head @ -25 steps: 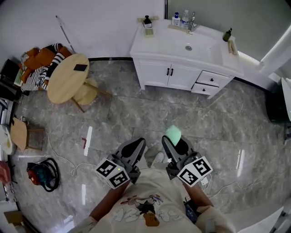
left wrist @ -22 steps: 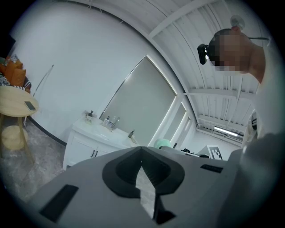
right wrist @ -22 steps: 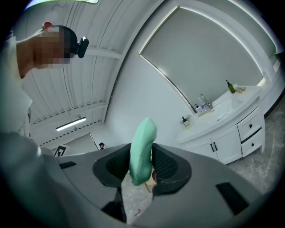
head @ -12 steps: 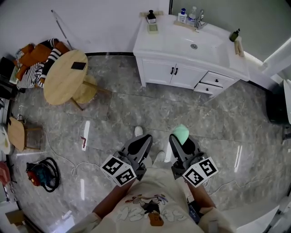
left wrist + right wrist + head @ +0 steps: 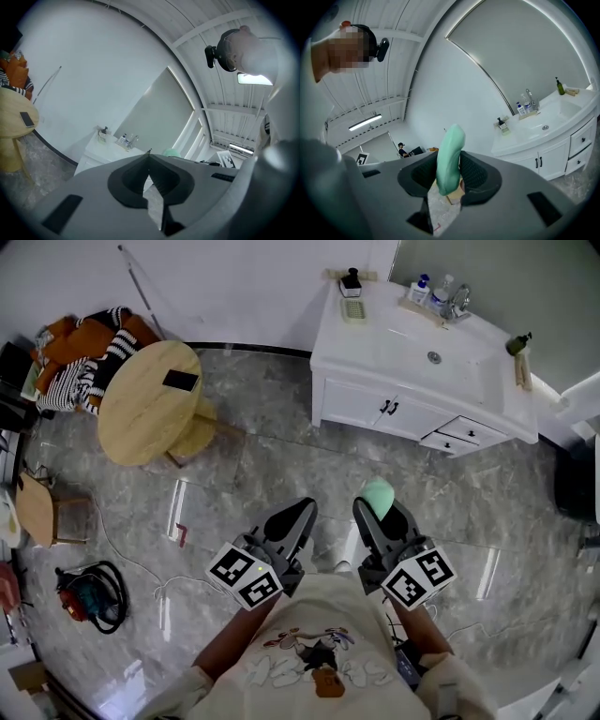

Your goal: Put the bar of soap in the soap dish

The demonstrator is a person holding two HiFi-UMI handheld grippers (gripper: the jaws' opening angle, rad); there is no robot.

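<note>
Since a second ago the sink table [image 5: 384, 334] has slid rightward in the head view. Right claw [image 5: 377, 509] grips the green soap [image 5: 378, 491] upright above the floor [image 5: 281, 465]; left claw [image 5: 302, 512] is closed, empty.

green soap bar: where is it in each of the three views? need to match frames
Head view: soap bar, lower centre-right, at the tips of the right gripper.
Left gripper view: small green blob, just right of the left gripper tip.
Right gripper view: centre, on edge between the jaws.
Shared landmark: white vanity.
</note>
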